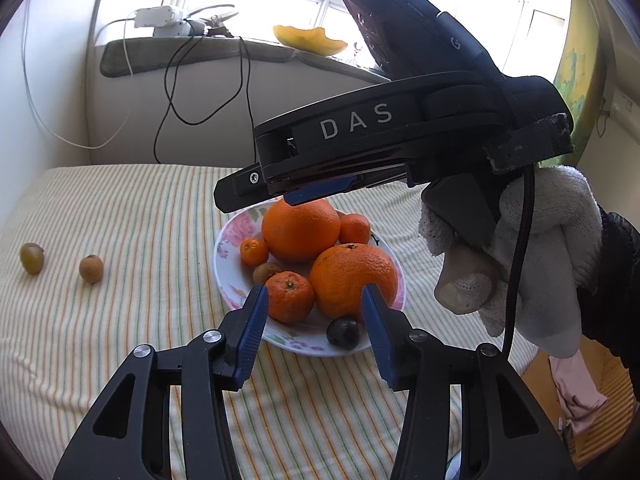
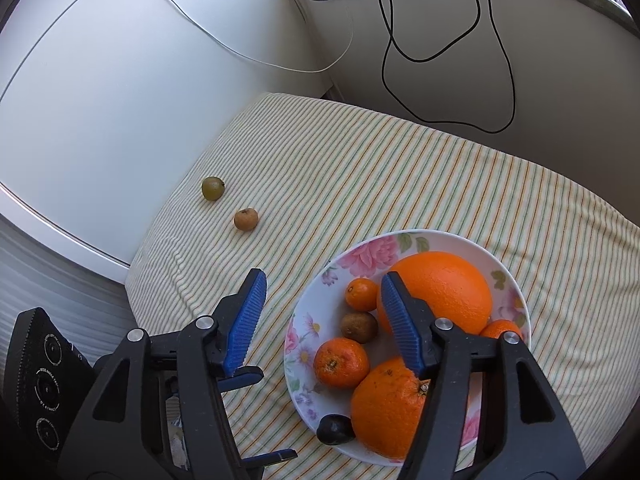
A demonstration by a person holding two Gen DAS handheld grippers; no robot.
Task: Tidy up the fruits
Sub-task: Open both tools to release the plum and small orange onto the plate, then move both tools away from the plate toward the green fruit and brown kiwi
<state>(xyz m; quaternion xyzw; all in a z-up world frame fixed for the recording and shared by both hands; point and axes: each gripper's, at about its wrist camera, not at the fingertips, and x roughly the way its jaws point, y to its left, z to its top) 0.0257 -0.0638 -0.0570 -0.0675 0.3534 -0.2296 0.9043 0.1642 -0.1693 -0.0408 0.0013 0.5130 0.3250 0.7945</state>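
A flowered plate [image 1: 224, 258] [image 2: 360, 248] on the striped cloth holds two big oranges [image 1: 300, 230] [image 1: 354, 280], three mandarins, a brown kiwi [image 1: 267, 272] and a dark plum [image 1: 343, 332]. Two small fruits lie loose on the cloth to the left, one greenish [image 1: 32, 258] [image 2: 213, 188] and one brown [image 1: 91, 269] [image 2: 246, 219]. My left gripper [image 1: 314, 296] hovers open over the plate's near side, touching no fruit. My right gripper [image 2: 323, 280] is open above the plate's left rim, with nothing between its fingers. In the left wrist view it hangs just over the far orange.
A gloved hand [image 1: 520, 260] holds the right gripper. A white cabinet [image 2: 100, 100] stands close by the table's left side. Black and white cables [image 2: 440, 56] hang down the back wall below a sill with a yellow fruit rind [image 1: 310, 40]. Bare cloth lies left of the plate.
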